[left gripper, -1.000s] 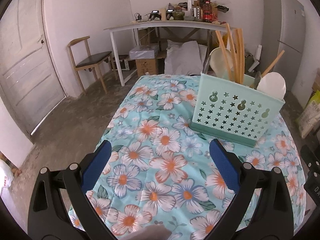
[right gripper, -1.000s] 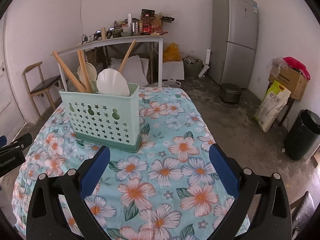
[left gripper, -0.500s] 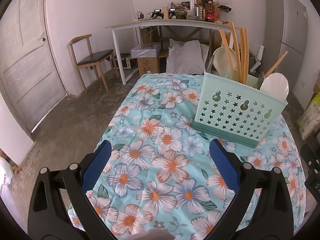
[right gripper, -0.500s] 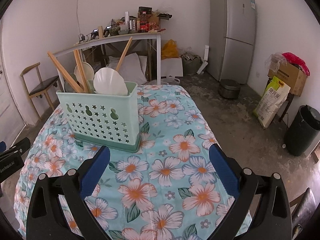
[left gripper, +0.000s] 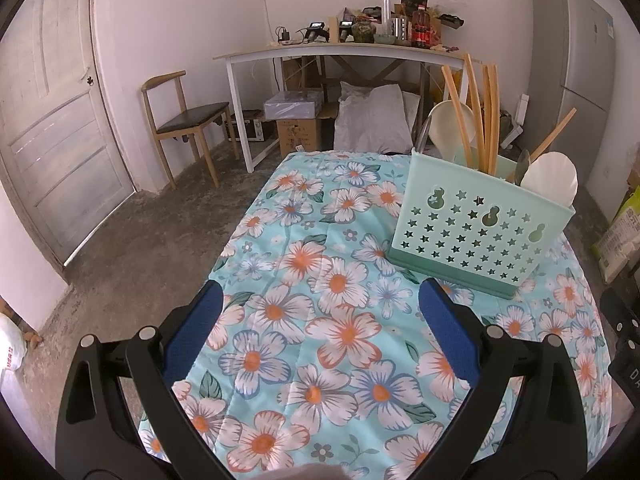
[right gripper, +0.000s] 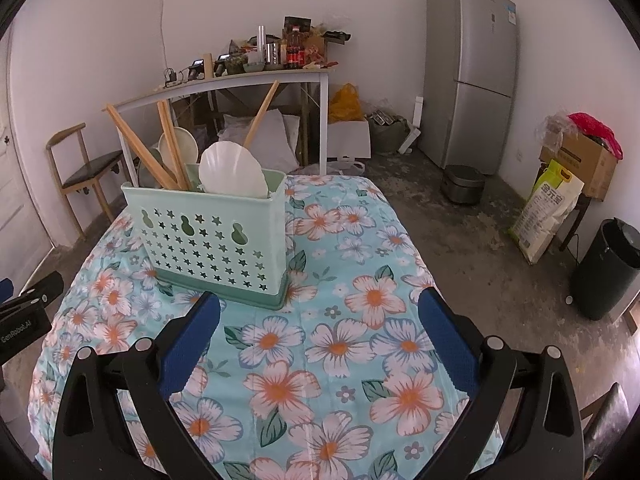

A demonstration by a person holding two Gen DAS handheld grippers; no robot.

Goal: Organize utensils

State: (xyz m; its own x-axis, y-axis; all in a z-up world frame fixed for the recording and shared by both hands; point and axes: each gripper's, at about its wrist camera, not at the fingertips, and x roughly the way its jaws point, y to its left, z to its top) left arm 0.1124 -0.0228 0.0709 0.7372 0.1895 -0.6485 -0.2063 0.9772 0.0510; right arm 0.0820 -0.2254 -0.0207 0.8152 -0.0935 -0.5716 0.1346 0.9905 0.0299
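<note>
1. Left gripper (left gripper: 320,312): jaws spread wide, nothing between the blue pads (left gripper: 194,326); it hangs over the flowered tablecloth (left gripper: 304,240), well short of the caddy.
2. Right gripper (right gripper: 318,316): also wide open and empty, blue pads (right gripper: 448,340) over bare cloth, the caddy just ahead and to its left.
3. Change over the last second: the views barely shift. The left view drifts slightly, so the caddy sits a touch further right and lower in frame. The right view tips a little, so the caddy reads a bit nearer. Neither gripper closes on anything.
4. Mint green utensil caddy (left gripper: 476,232) stands upright on the tablecloth, on the far-right part of the table in the left view and centre-left in the right view (right gripper: 212,240).
5. Inside it: wooden chopsticks (left gripper: 486,116) leaning upright, a white spoon (right gripper: 232,174) at the near end, a second pale spoon (left gripper: 450,124) behind, and one more wooden handle (right gripper: 262,114) angled right. Exact compartments cannot be told.
6. No loose utensil shows anywhere on the cloth in either view.
7. Judgement: the utensils look already sorted and both grippers are idle and clear, so the task is at or very near its end.
8. Risk, if any: the caddy is top-heavy with long sticks, so a bump from either gripper could tip it.
</note>
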